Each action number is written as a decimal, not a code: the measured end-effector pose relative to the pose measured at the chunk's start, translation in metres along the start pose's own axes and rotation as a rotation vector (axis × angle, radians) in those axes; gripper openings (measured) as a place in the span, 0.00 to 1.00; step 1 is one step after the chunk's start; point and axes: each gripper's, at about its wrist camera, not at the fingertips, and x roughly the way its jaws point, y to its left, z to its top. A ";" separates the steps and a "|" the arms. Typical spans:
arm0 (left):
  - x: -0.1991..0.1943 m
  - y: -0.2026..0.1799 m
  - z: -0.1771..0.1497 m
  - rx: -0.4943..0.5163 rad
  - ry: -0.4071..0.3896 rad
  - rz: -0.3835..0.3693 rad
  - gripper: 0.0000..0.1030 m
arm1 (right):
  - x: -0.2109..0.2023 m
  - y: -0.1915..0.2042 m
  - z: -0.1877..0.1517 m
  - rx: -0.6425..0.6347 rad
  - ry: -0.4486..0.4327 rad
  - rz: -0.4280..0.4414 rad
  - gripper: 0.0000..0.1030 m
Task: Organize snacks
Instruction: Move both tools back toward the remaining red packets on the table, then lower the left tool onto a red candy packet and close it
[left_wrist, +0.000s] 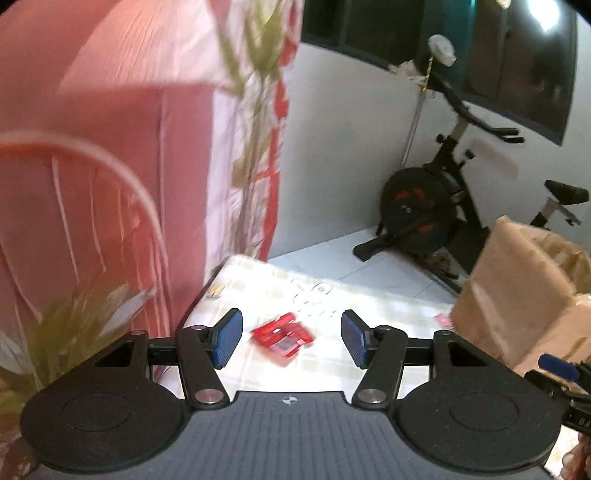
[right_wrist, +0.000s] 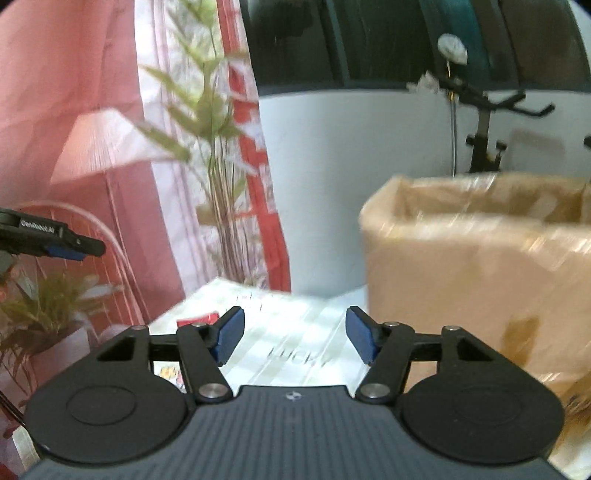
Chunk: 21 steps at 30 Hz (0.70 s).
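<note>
Left wrist | red snack packet (left_wrist: 282, 338) on table, between left tool's (left_wrist: 291, 339) parted fingers

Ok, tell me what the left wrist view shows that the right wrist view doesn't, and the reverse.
Only the left wrist view shows the red snack packets whole, lying on the table between the open left gripper fingers, plus the exercise bike's flywheel and seat. Only the right wrist view shows the open top of the cardboard box, the "LUCKY" print on the tablecloth, and the left gripper from the side. Both show the checked tablecloth, the box, the pink curtain, the leafy plant and the bike's handlebars. The right gripper is open too.
</note>
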 end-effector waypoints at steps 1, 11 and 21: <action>0.009 0.003 -0.003 0.005 0.007 0.006 0.60 | 0.007 0.002 -0.006 0.001 0.018 -0.001 0.60; 0.130 0.029 -0.023 0.022 0.072 0.030 0.60 | 0.070 0.005 -0.034 0.016 0.119 -0.001 0.60; 0.208 0.009 -0.032 0.132 0.125 -0.048 0.60 | 0.102 0.007 -0.036 -0.014 0.126 0.024 0.60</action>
